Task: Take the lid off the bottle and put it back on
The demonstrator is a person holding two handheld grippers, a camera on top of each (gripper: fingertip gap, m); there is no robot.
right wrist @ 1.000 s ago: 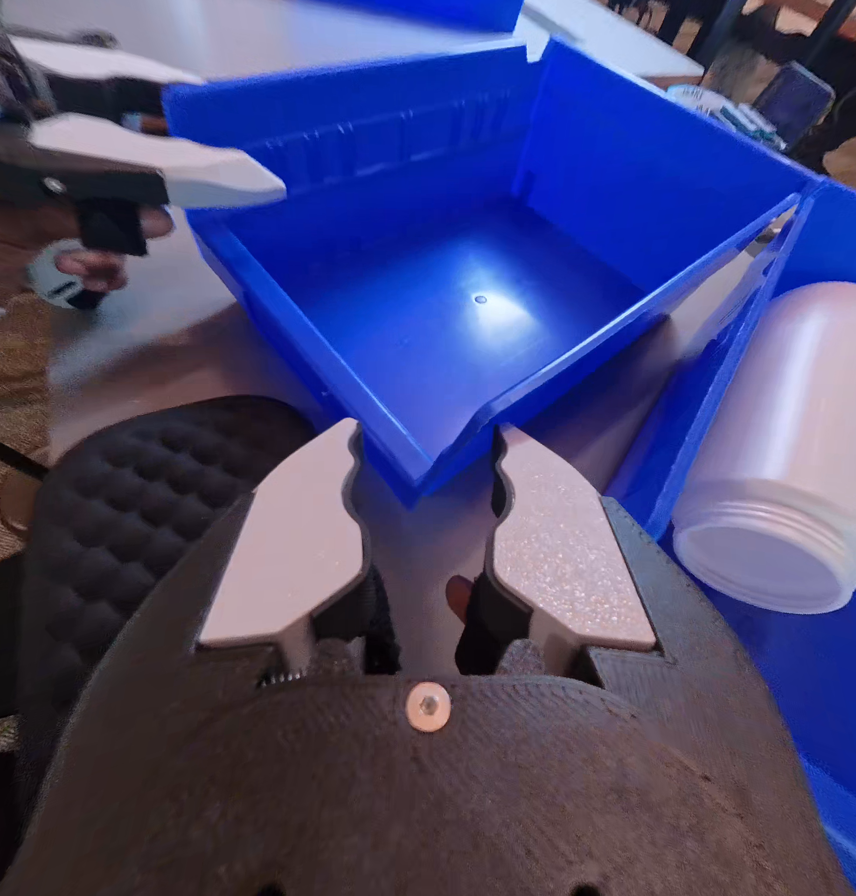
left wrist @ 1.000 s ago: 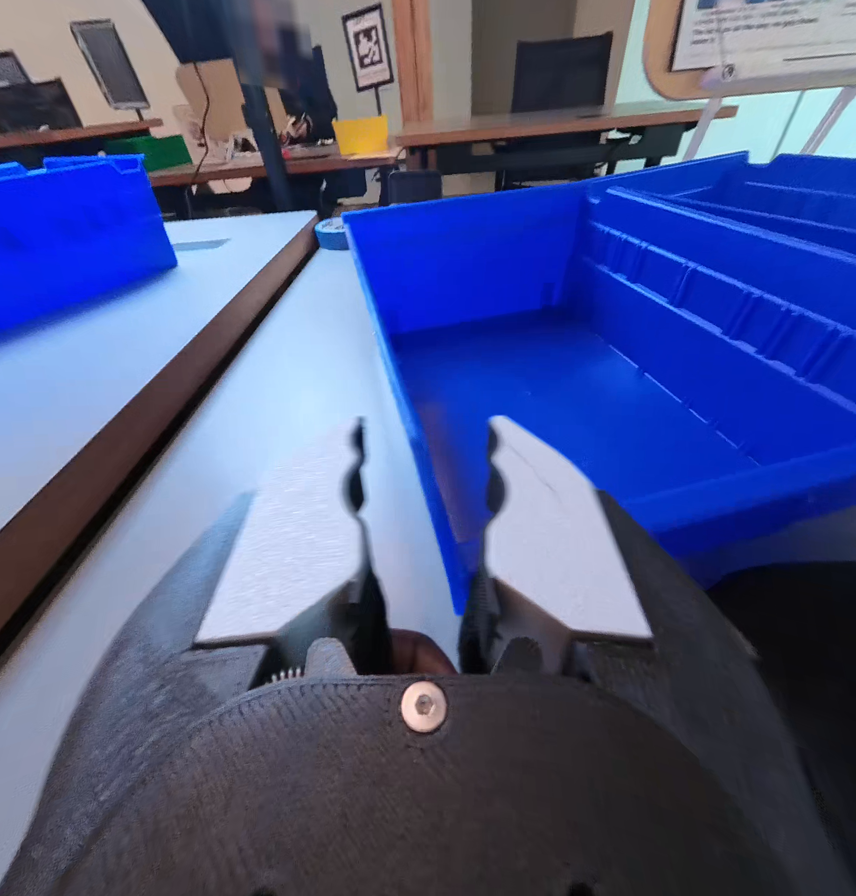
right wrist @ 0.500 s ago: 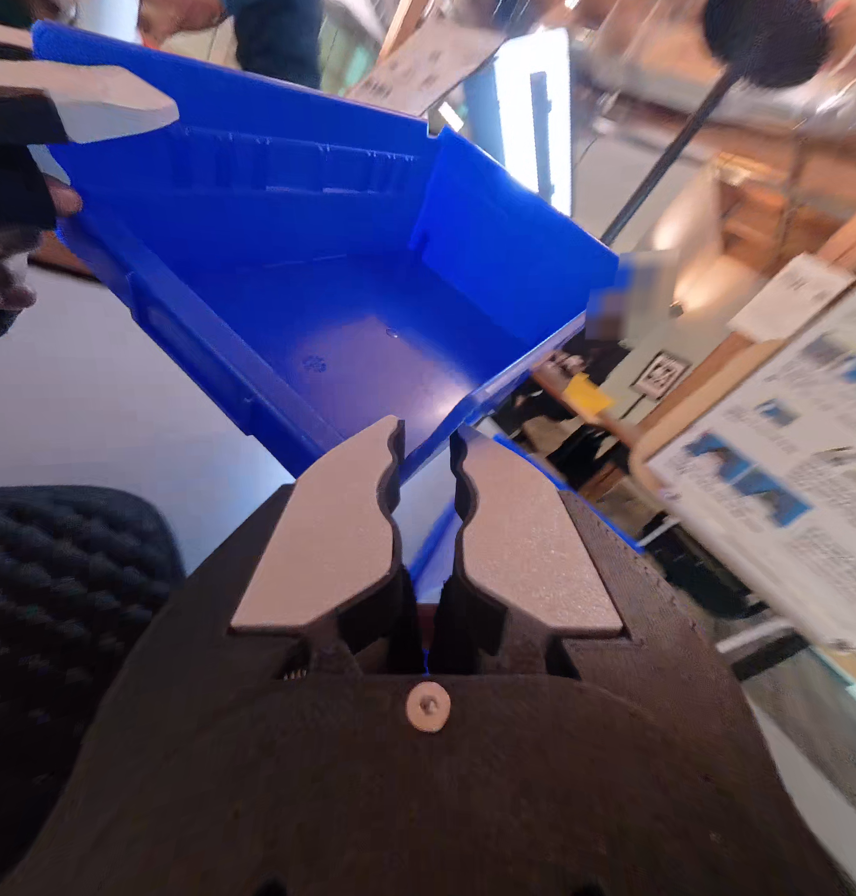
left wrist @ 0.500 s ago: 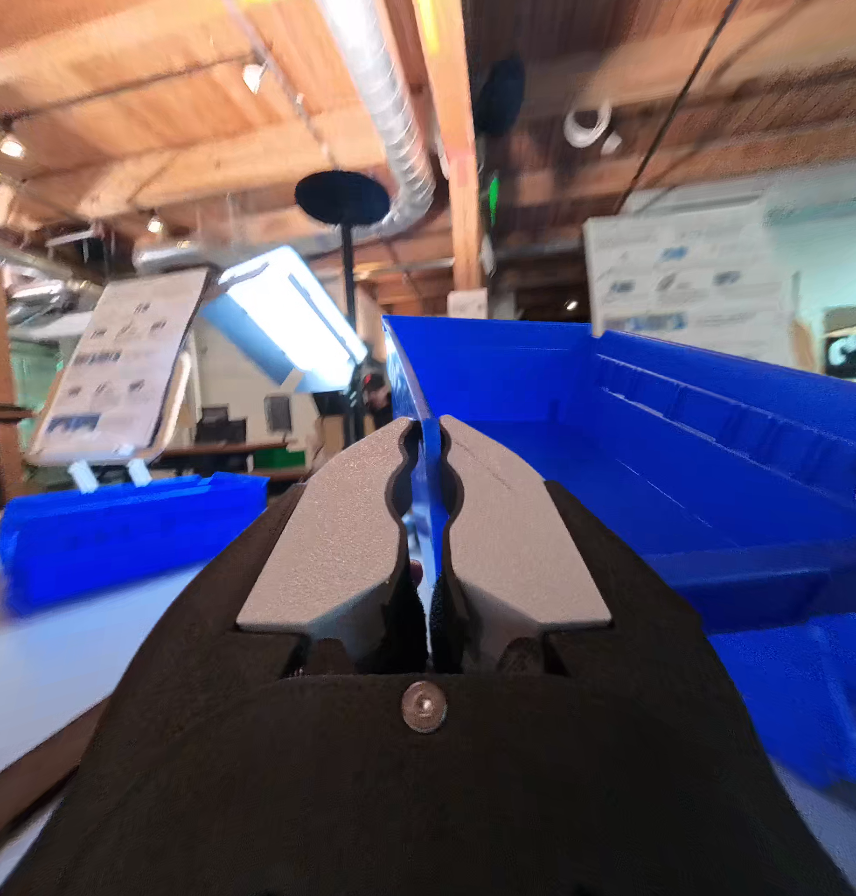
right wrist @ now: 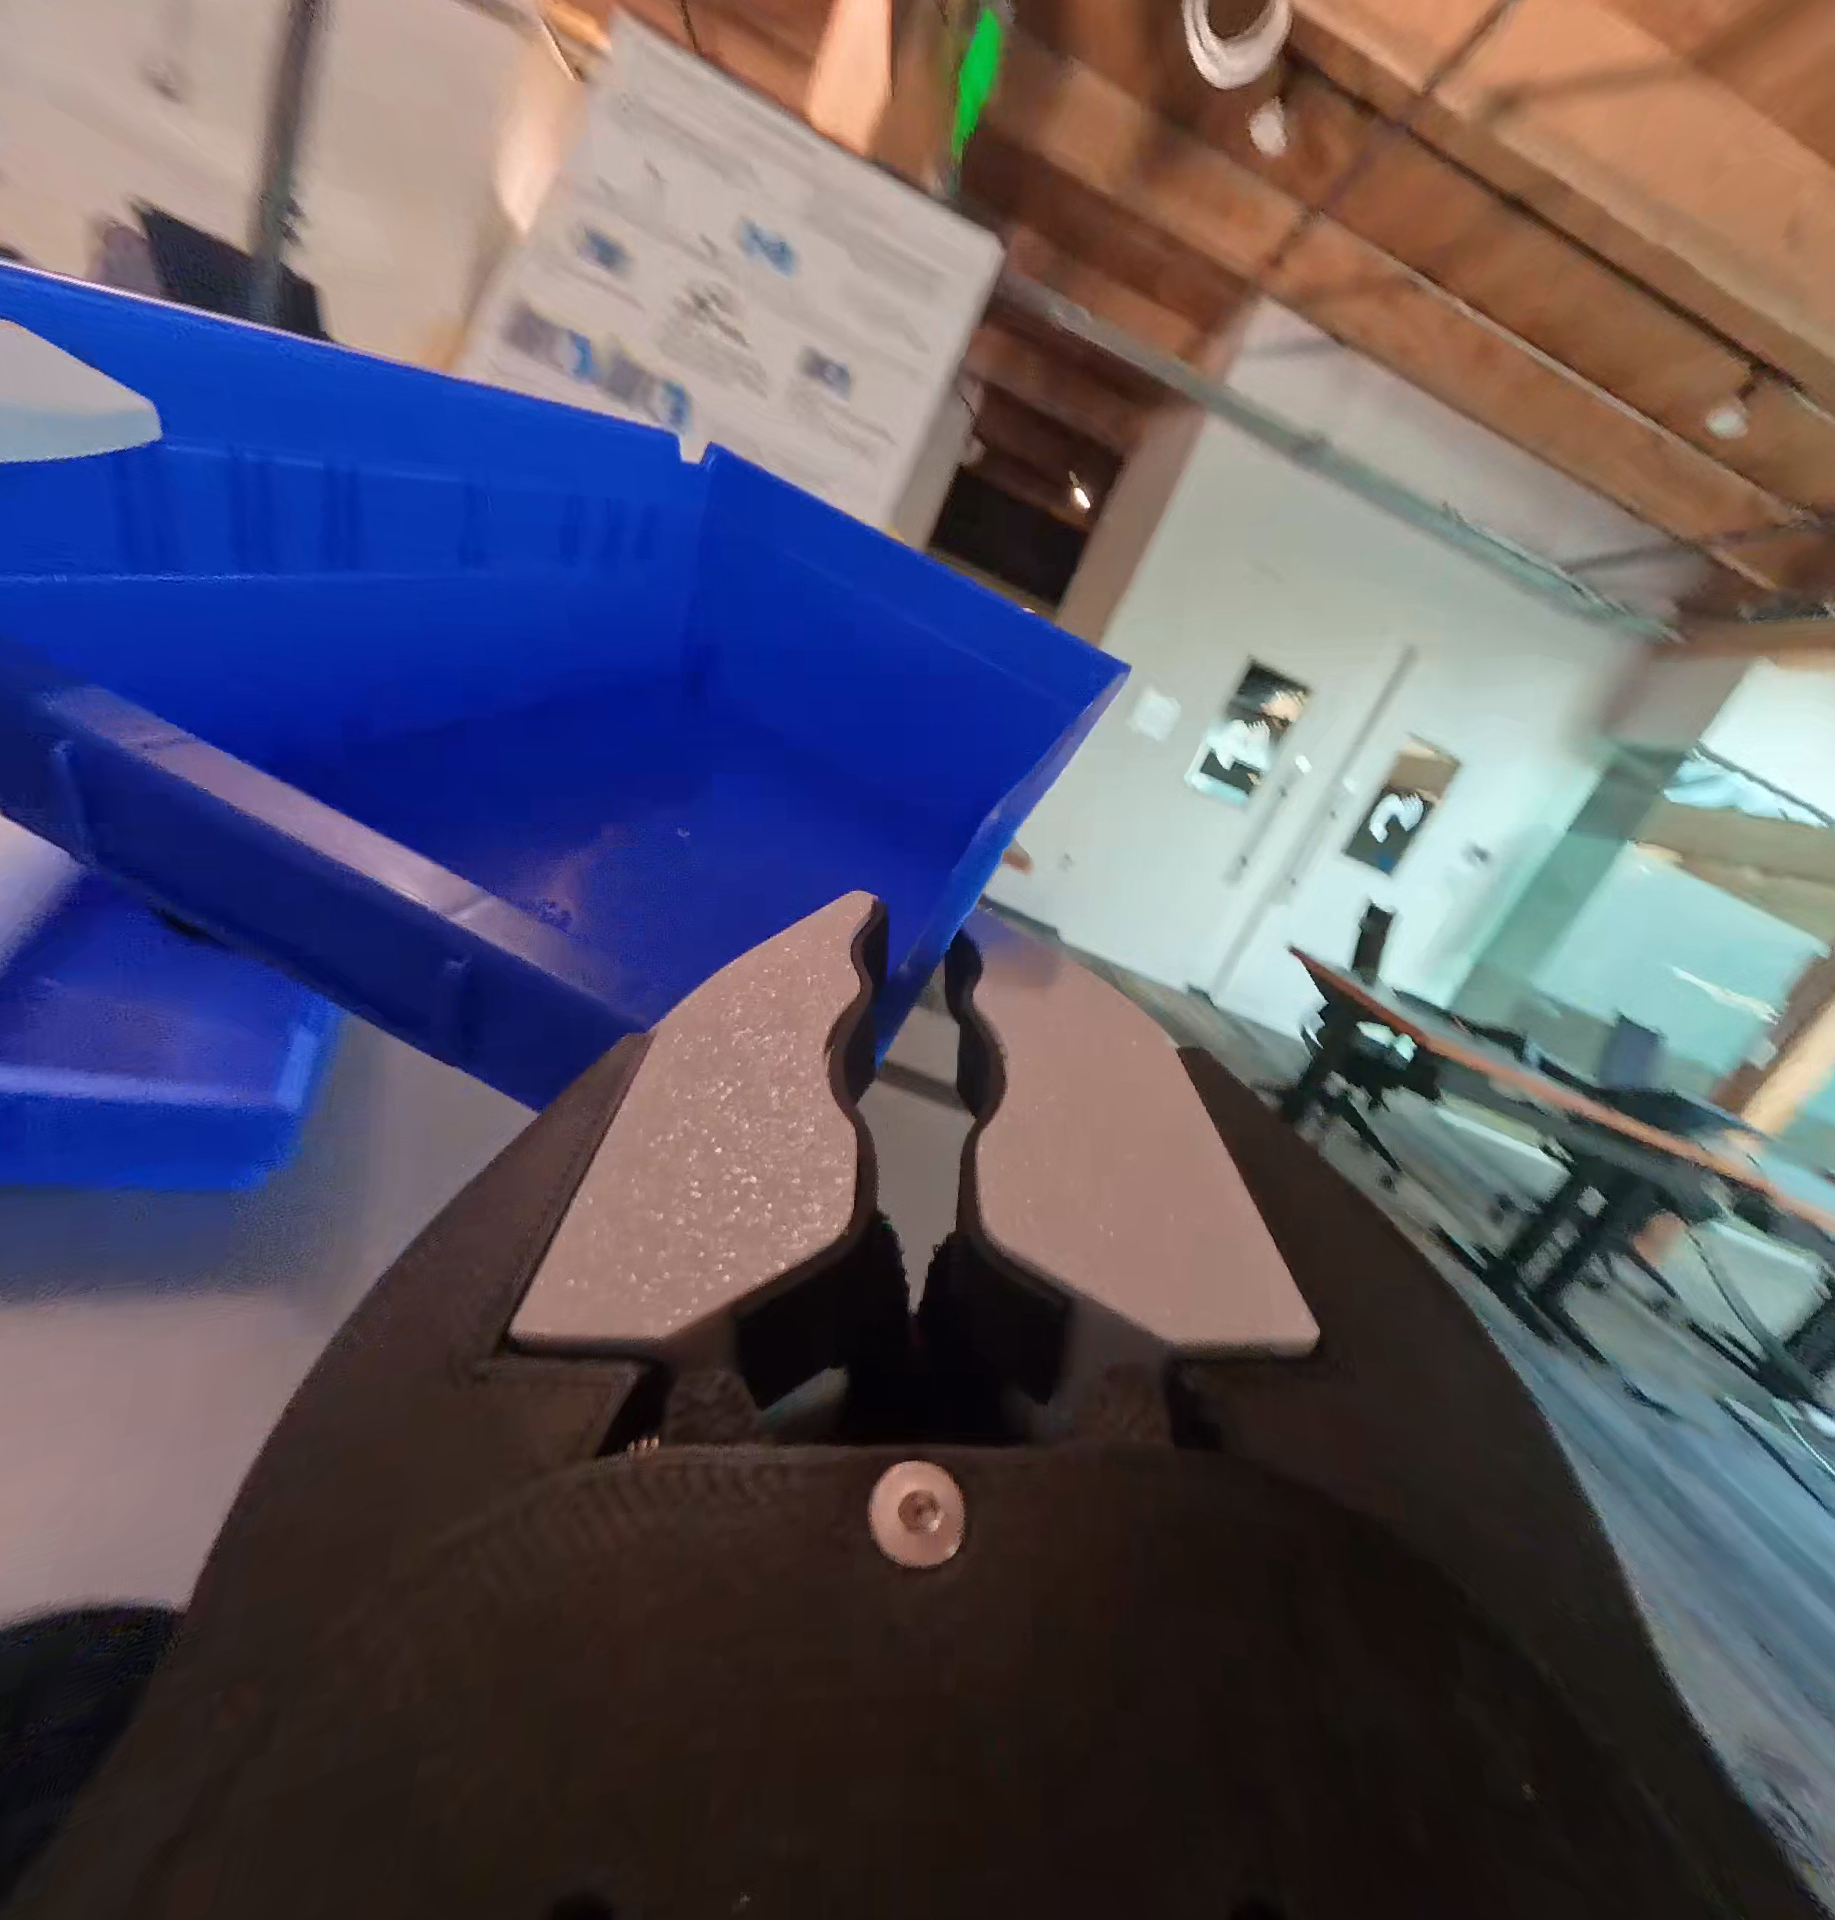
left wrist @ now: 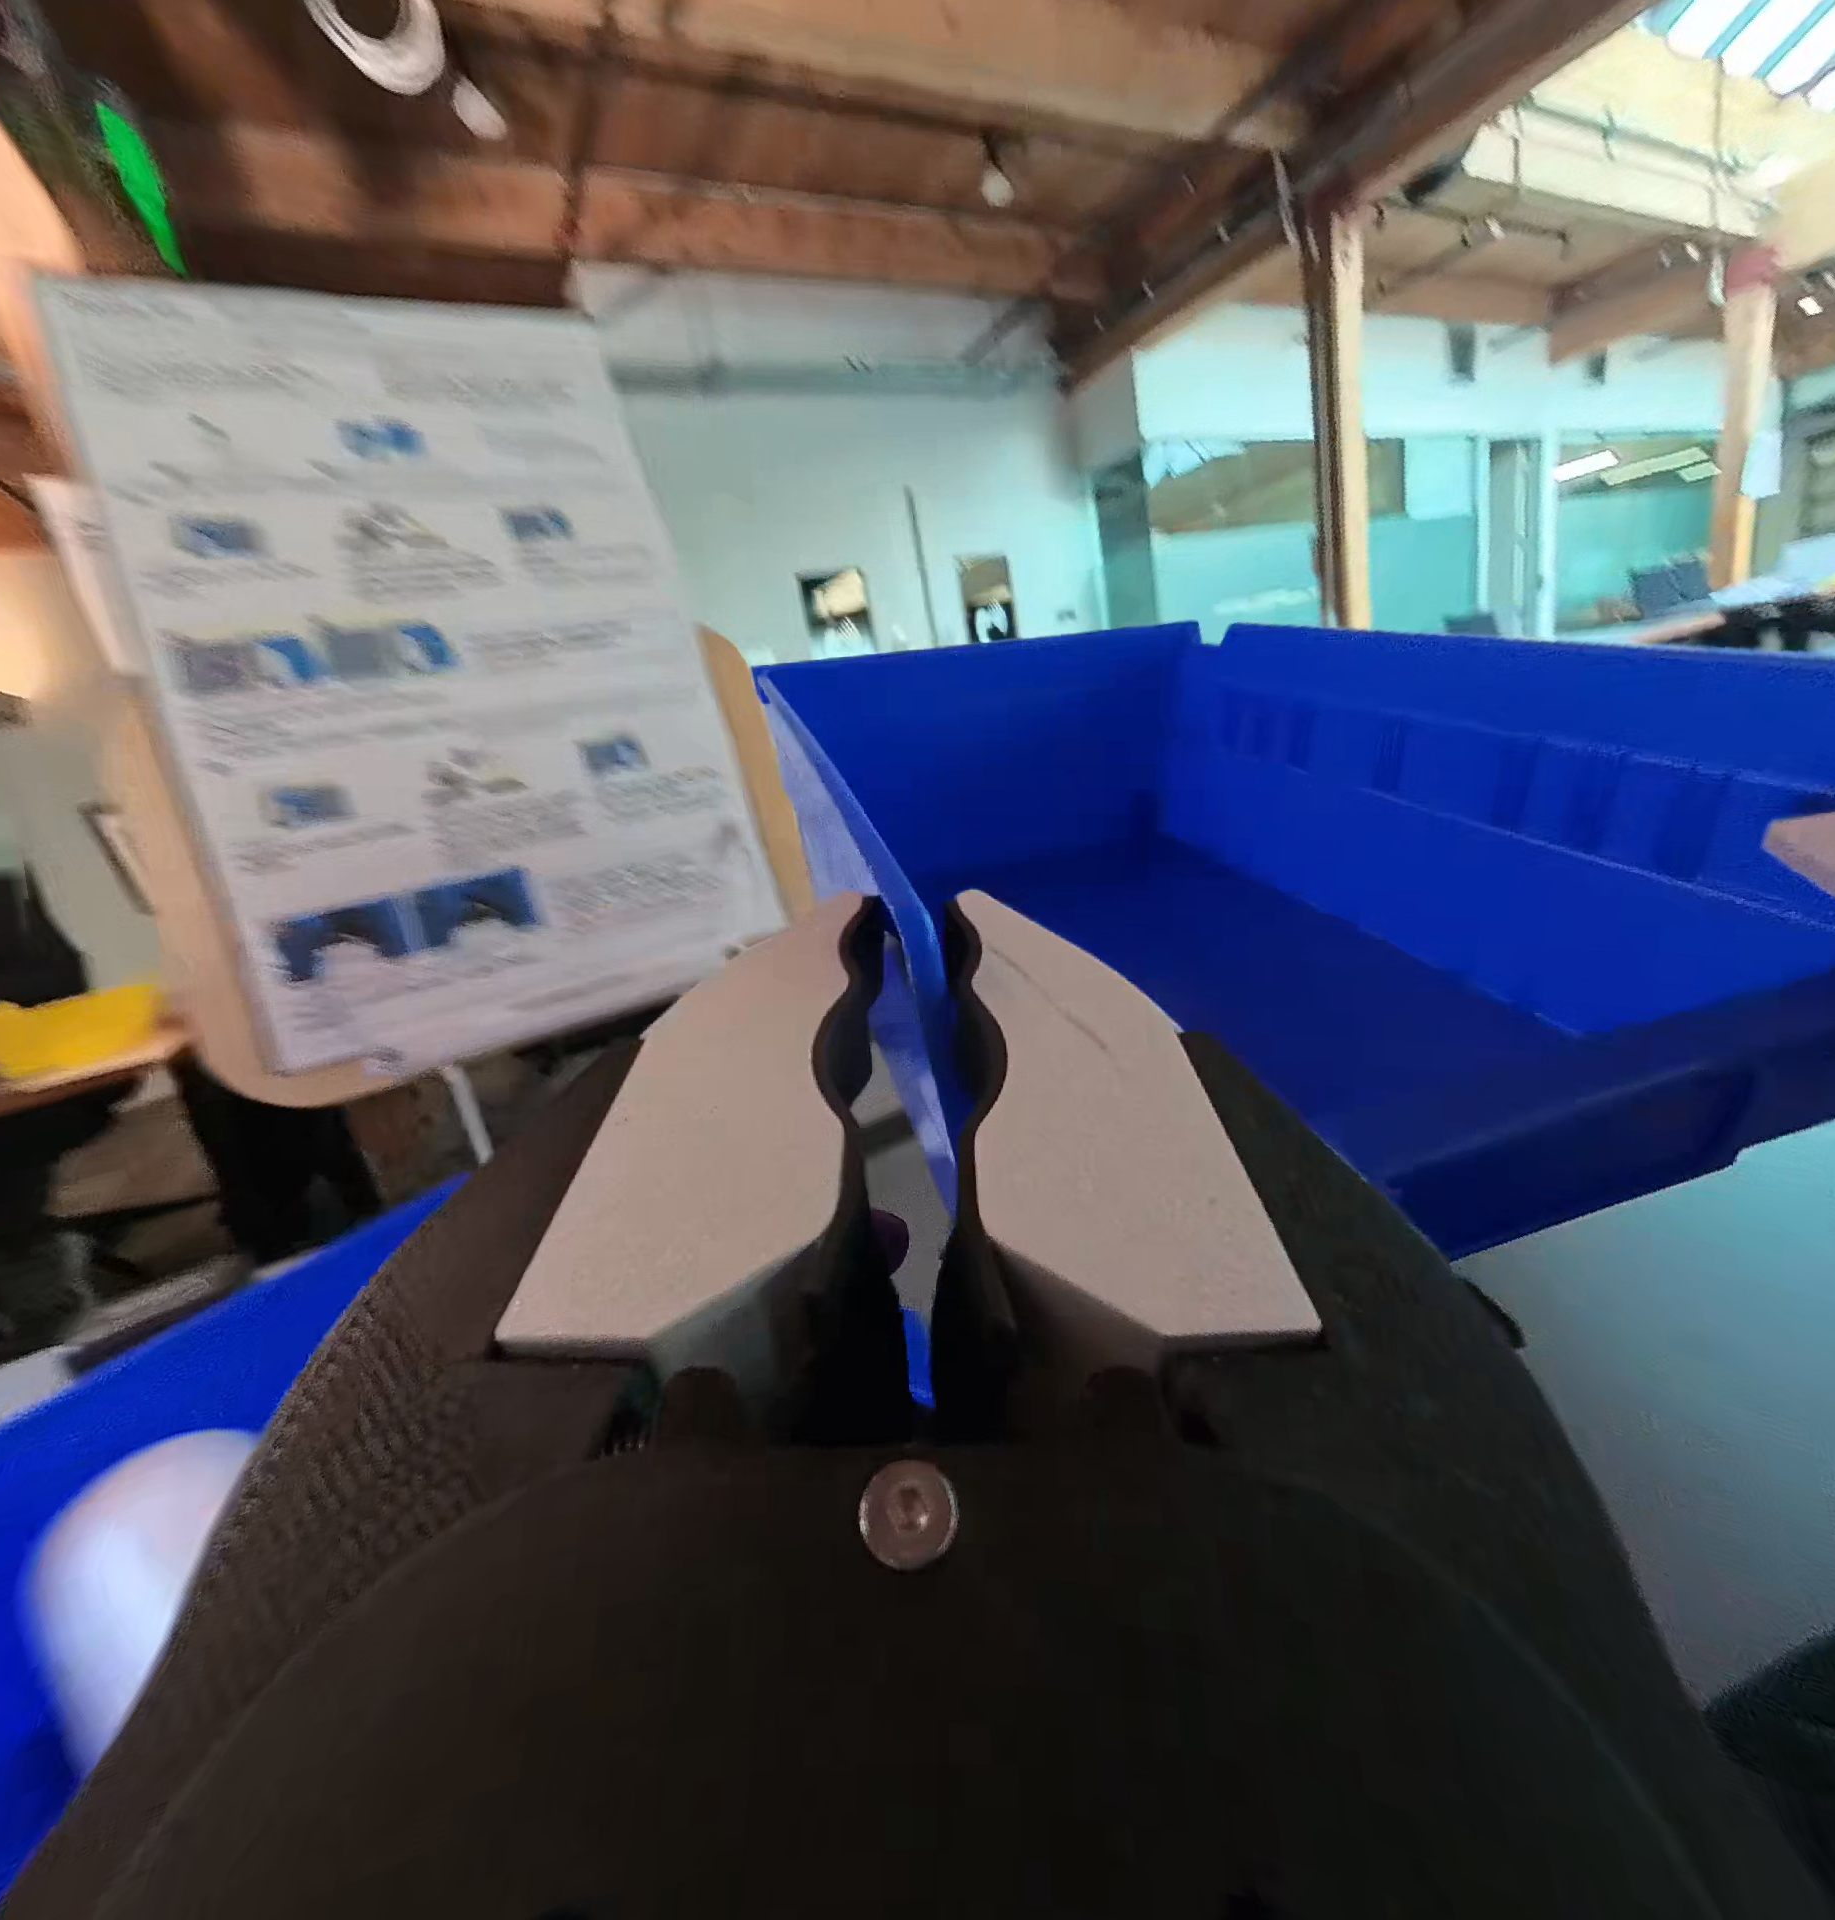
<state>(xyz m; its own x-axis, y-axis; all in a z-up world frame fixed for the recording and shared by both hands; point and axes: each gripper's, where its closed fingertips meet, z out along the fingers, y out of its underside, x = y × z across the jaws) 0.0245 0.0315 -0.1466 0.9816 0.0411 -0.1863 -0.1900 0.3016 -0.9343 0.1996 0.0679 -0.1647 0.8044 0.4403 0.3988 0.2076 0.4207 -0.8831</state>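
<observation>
My left gripper [left wrist: 913,914] is shut on the left side wall of an empty blue bin [left wrist: 996,748] and holds it up off the table. My right gripper [right wrist: 923,925] is shut on the opposite wall of the same bin [right wrist: 840,623], near its front corner. Each gripper's fingers show at the far side of the other's view: the right fingers [left wrist: 1827,852] and the left fingers [right wrist: 40,405]. A white bottle [left wrist: 113,1538] shows as a blur at the lower left of the left wrist view, inside a second blue bin [left wrist: 19,1475]. No lid is in view.
The second blue bin [right wrist: 113,1060] lies below the lifted one on the pale table [left wrist: 1671,1351]. A poster board [left wrist: 393,644] stands behind on the left. Desks [right wrist: 1567,1101] stand across the room on the right. A dark padded object [left wrist: 1806,1745] is at the lower right. The gap from one gripper's tips to the other's is roughly 20 cm.
Both grippers went from open beside the bin to shut on its side walls. The bin has been lifted off the table and both views have swung round.
</observation>
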